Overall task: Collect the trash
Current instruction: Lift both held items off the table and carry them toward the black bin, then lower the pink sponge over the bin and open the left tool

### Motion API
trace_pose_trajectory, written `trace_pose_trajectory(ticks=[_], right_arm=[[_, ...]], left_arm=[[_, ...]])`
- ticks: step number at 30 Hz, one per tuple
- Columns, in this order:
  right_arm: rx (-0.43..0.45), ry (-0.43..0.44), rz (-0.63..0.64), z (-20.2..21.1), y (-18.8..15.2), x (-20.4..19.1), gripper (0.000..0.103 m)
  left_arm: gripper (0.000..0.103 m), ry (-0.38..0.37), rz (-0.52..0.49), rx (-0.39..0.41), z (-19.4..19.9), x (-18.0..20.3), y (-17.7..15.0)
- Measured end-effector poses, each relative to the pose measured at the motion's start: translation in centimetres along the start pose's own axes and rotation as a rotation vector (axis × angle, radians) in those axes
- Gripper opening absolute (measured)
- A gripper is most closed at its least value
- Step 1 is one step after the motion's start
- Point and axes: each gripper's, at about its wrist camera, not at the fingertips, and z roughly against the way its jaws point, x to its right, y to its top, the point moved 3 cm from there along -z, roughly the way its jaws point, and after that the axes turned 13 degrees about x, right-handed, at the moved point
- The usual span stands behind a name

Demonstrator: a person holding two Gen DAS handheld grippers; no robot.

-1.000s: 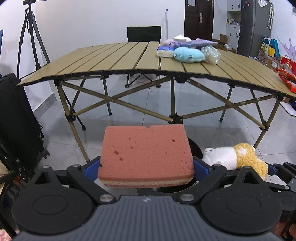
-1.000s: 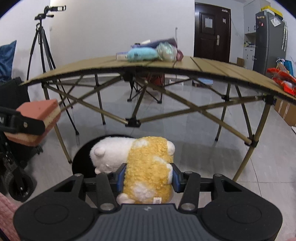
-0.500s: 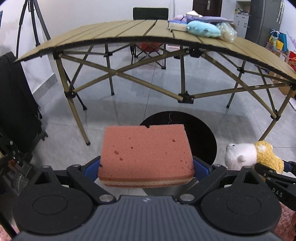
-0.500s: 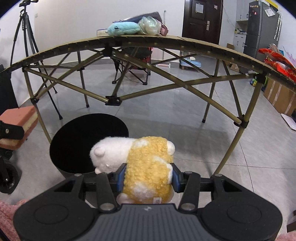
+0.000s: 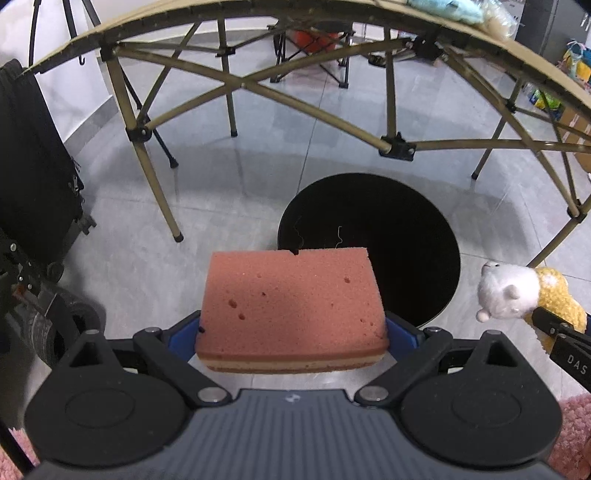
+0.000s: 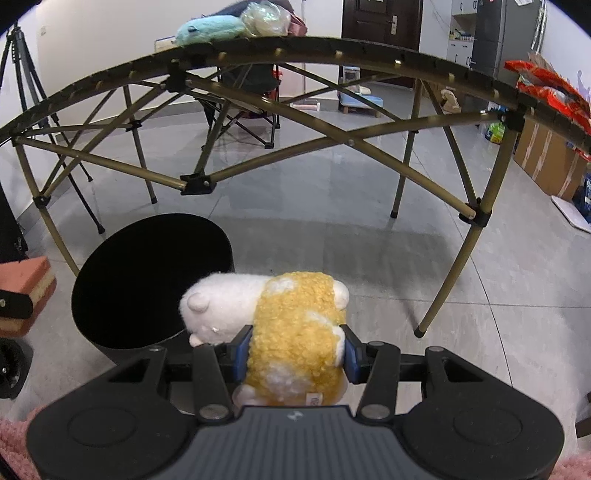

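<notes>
Presently, two items are held above the floor, both close to a black bin (image 5: 369, 243) standing below the folding table (image 6: 280, 48). A pink sponge (image 5: 291, 306) is pinched between the blue pads of the left gripper (image 5: 293, 328), its far edge overlapping the near rim of the bin's mouth in the left wrist view. A yellow-and-white plush toy (image 6: 291, 332) is clamped at its middle by the right gripper (image 6: 293, 350), with the white head projecting toward the bin (the body lies to the right of the opening, not over it).

Progress is judged as partial: both items are collected and carried to the bin, but neither is deposited. Release over the opening is what remains for each. Further items are noted on the tabletop, a pale blue soft object (image 6: 210, 29) and a clear bag (image 6: 266, 16) among them, with red packets (image 6: 546, 85) at the right edge; whether these count as trash cannot be determined.

The bin's interior is uniformly dark, so its contents cannot be made out. The tabletop is seen only from below and edge-on, so most of its surface is hidden. The left pads are largely covered by the sponge.
</notes>
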Motion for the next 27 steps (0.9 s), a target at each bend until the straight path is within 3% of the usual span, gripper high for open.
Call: trace_pose_trajectory(ticks=[8, 27], right_arm=[[-0.013, -0.014, -0.029, -0.8, 0.1, 0.6, 0.047], [-0.022, -0.112, -0.108, -1.9, -0.2, 5.3, 0.047]], left_arm=[[0.098, 0.013, 0.003, -0.057, -2.0, 1.0, 0.5], [0.098, -0.011, -0.021, -0.088, -5.7, 6.7, 3.1]])
